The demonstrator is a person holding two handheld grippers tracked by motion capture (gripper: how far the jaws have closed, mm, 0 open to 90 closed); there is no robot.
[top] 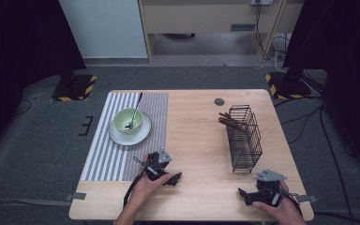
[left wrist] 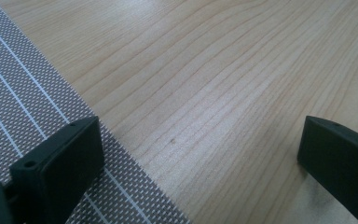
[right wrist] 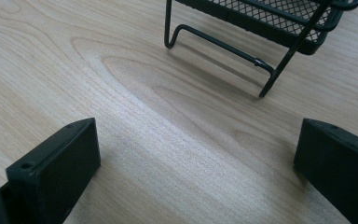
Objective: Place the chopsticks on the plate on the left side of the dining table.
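Two grippers were held low over the near edge of the table [top: 192, 117], and nothing had yet been picked up, so the work was judged to be at its very start. The left gripper [top: 171, 178] was seen with its jaws spread wide and empty, one jaw over the edge of the striped placemat [left wrist: 23, 93] and the other over bare wood. The right gripper [top: 246, 194] was likewise wide open and held nothing. The wire rack [top: 243, 136], with brown sticks [top: 227, 119] lodged in its far end, was found just beyond the right gripper, its near foot [right wrist: 223, 44] close ahead of the jaws but apart from them. The green bowl [top: 128, 120], with a spoon [top: 133, 115] in it, was set on a plate [top: 122, 137] on the placemat, well beyond the left gripper
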